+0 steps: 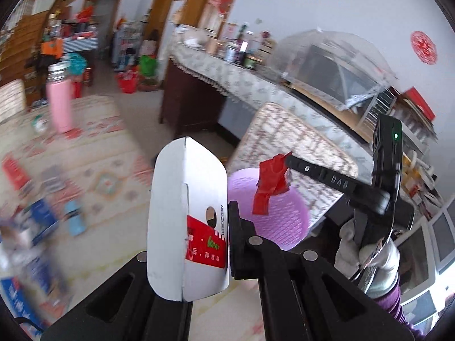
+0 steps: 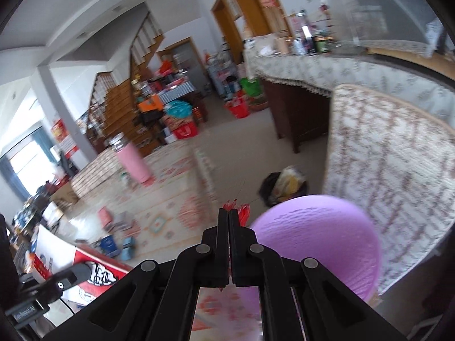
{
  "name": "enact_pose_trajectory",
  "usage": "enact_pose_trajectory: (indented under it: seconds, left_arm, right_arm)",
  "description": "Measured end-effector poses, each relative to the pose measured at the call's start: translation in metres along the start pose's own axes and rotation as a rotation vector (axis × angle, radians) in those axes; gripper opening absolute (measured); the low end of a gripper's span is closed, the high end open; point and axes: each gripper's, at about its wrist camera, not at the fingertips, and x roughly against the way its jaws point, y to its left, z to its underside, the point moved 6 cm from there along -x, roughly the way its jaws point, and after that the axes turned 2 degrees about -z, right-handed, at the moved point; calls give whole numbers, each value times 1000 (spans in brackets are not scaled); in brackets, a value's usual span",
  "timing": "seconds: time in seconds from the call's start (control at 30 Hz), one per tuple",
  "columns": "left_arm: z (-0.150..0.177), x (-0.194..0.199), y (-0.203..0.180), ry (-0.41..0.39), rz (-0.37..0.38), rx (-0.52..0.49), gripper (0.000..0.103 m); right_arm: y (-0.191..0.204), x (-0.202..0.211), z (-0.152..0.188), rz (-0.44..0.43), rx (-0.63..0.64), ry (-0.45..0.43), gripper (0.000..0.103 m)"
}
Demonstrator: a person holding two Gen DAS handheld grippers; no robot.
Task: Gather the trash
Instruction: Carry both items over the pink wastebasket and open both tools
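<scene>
A: What is the left gripper (image 1: 196,236) carrying?

B: It is clamping a white cardboard box (image 1: 187,221) with a red label between its closed jaws. The box is standing on its long axis, rounded end up, filling the space just ahead of the fingers.

A: And the right gripper (image 1: 285,160)?

B: Its jaws are pressing shut on a red wrapper (image 1: 271,183). From the left wrist camera the wrapper is hanging down off the fingertips, crumpled, over a purple bin (image 1: 273,213). From its own camera only red scraps are peeking out at the tips.

A: Who is holding it?

B: A gloved hand (image 1: 366,255) is gripping the handle.

A: What is lying around?

B: To the left, a patterned tablecloth (image 1: 93,167) is carrying a pink flask (image 1: 59,99) and blurred blue packets (image 1: 42,221). The bin is sitting just right of the box and below the wrapper. Behind it a chair back (image 2: 392,170) is standing, then a long sideboard (image 1: 256,85) with bottles and a mesh food cover (image 1: 332,65). On the floor beside the chair a black bag (image 2: 281,187) of rubbish is sitting.
</scene>
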Motion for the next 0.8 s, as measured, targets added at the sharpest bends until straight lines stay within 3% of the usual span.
enact_pose_trajectory:
  seconds: [0.4, 0.47, 0.5, 0.53, 0.57, 0.6, 0.63, 0.8]
  left_arm:
    - [-30, -114, -80, 133, 132, -79, 2]
    - [-29, -125, -83, 152, 139, -86, 11]
    - [-28, -129, -84, 161, 145, -85, 25]
    - [-28, -132, -84, 164, 149, -76, 42]
    - [-29, -132, -82, 156, 147, -67, 49]
    - [-29, -132, -77, 141, 139, -55, 56]
    - [-30, -132, -72, 134, 129, -47, 57]
    - [-23, -150, -39, 179, 65, 13, 57]
  right_arm:
    - [-93, -6, -1, 139, -103, 35, 2]
    - [-101, -10, 2, 151, -119, 36, 3]
    - [-107, -12, 4, 163, -125, 38, 8]
    - [-110, -12, 7, 172, -128, 38, 22]
    - [-113, -12, 9, 179, -129, 35, 32]
    - [-118, -10, 11, 195, -130, 23, 50]
    - [-121, -8, 12, 207, -127, 12, 59]
    - [-144, 1, 23, 300, -121, -12, 66]
